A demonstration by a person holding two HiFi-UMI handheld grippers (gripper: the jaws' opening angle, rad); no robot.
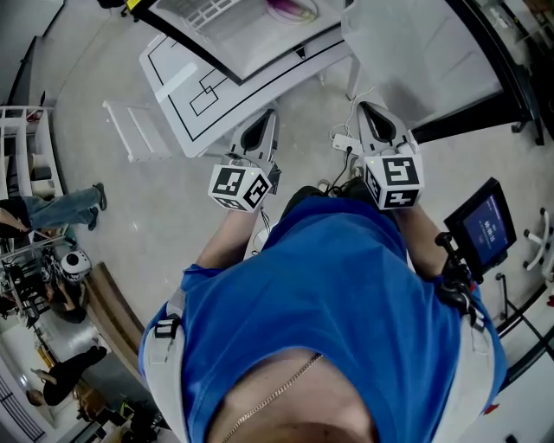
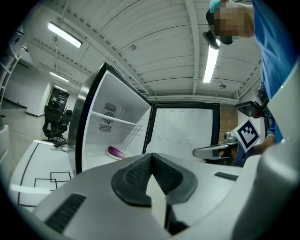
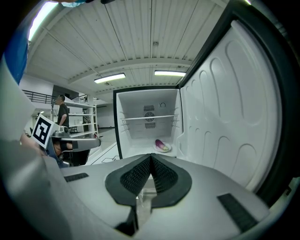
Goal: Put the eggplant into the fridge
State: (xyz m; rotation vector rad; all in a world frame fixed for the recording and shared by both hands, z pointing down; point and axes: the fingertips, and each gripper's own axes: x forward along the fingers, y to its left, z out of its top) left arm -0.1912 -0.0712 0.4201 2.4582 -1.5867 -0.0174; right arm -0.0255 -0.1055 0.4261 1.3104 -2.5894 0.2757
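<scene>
The purple eggplant lies on a small plate on the floor of the open fridge, under a wire shelf. In the left gripper view the eggplant shows low in the fridge's compartment. From the head view it is a purple patch at the top edge. Both grippers are held in front of the fridge, well back from the eggplant. My left gripper is shut with nothing between its pads. My right gripper is also shut and empty. In the head view they sit side by side, the left gripper and the right gripper.
The fridge door stands open at the right, close beside my right gripper. A white floor mat with black lines lies before the fridge. A small screen on a stand is at the right. People and shelving are at the left.
</scene>
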